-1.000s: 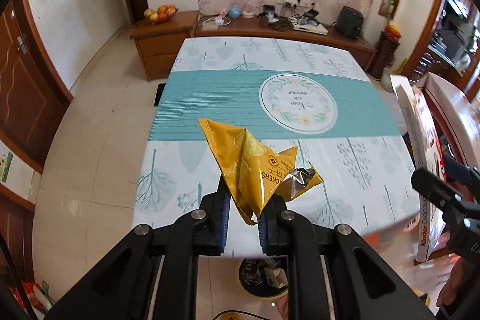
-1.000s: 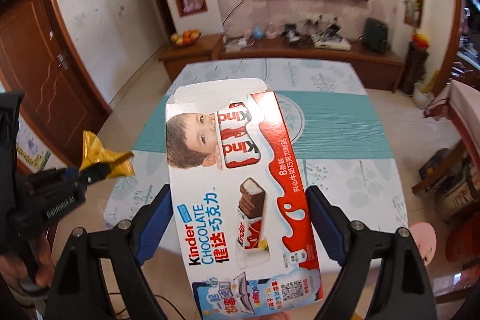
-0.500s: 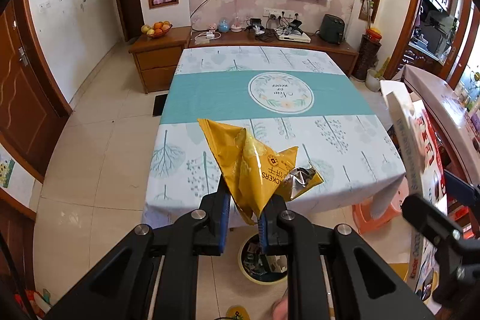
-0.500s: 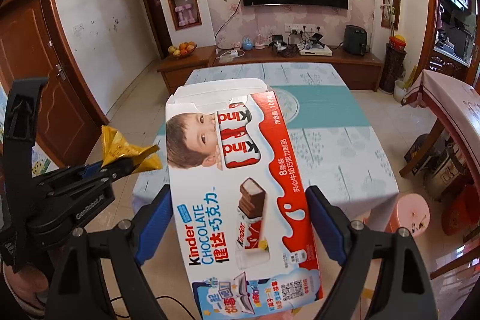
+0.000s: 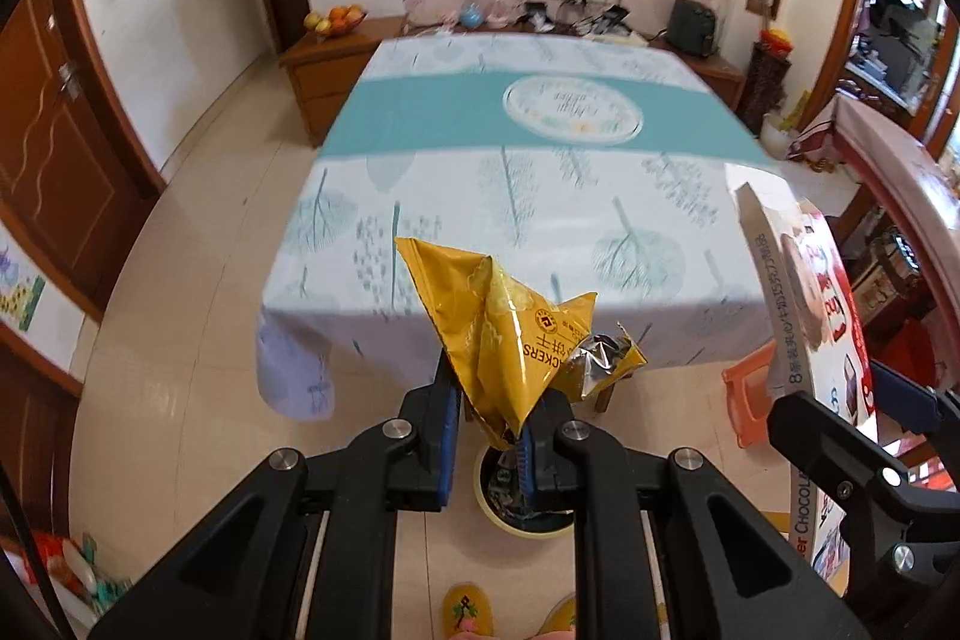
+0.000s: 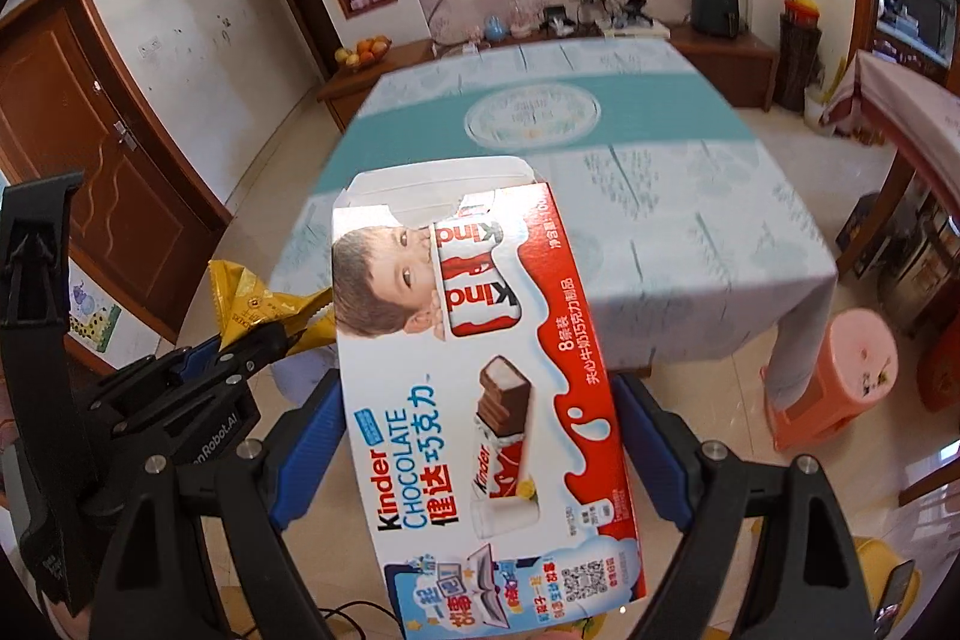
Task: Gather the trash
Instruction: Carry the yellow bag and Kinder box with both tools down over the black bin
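The left gripper (image 5: 486,418) pinches a crumpled yellow cracker wrapper (image 5: 501,334) between its blue pads, jaws nearly together, in the lower centre of the left wrist frame. Directly below the wrapper, a round yellow-rimmed trash bin (image 5: 489,496) stands on the tiled floor, by the near edge of a table (image 5: 456,220) with a teal-and-white cloth. The right gripper (image 6: 480,424) has its jaws spread wide, clamped on both sides of a Kinder Chocolate box (image 6: 480,370) that fills the centre of the right wrist frame. An orange plastic stool (image 6: 840,376) sits at right.
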`<state>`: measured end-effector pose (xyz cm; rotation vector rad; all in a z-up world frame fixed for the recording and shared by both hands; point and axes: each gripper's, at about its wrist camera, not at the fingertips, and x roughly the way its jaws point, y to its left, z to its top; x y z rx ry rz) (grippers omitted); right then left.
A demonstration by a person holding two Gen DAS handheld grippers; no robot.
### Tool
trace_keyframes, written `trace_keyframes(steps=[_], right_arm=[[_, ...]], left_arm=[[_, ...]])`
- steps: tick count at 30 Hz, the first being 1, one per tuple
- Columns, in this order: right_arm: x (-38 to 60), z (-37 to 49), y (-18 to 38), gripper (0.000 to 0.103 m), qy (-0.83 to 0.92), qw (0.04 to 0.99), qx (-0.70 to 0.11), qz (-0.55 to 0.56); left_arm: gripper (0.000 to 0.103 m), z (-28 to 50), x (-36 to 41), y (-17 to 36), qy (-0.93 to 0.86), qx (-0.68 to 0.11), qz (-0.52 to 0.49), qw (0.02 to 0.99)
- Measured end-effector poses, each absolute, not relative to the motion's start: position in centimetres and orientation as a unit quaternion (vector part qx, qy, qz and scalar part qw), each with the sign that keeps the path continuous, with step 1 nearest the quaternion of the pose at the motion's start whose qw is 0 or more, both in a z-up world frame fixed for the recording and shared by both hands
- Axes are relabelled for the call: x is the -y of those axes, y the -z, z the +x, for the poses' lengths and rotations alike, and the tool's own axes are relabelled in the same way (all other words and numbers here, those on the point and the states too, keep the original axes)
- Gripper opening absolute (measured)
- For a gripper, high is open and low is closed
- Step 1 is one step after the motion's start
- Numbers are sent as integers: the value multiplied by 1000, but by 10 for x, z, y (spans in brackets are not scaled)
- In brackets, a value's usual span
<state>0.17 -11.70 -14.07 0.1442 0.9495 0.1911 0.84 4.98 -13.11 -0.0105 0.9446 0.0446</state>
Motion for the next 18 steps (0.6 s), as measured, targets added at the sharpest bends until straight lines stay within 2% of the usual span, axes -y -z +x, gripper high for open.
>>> trace_keyframes(steps=[18], right_arm=[[157, 19, 342, 87, -34, 804, -571, 161]], left_arm=[[14, 30, -39, 323, -40, -550, -28, 834]])
